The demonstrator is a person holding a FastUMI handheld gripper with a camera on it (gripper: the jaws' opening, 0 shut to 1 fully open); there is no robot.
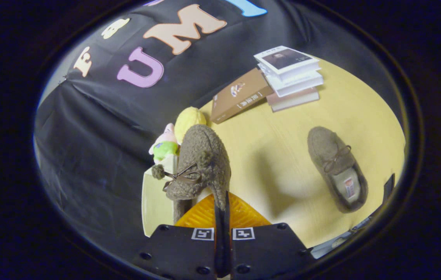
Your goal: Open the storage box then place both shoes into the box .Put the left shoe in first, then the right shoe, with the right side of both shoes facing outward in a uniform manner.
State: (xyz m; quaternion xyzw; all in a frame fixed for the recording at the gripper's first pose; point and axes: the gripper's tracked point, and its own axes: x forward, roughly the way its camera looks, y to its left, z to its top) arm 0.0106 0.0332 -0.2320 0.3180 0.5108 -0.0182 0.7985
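My gripper point(222, 212) is shut on the heel rim of a brown fuzzy shoe point(201, 163), which hangs lifted just ahead of the fingers, toe pointing away, its bow and pompom facing left. Under it lies the storage box: an orange ribbed surface point(240, 216) shows right by the fingers, and a pale cream panel point(156, 202) stands to the left. The second brown shoe point(337, 169) lies on the yellow table point(282, 155) to the right, sole down, its opening towards me.
A stack of books point(292, 76) and a brown book point(240, 95) leaning on it sit at the table's far side. A yellow plush ball point(189, 118) and a small pink and green plush toy point(165, 146) rest beyond the held shoe. A dark object point(388, 186) sits at the right.
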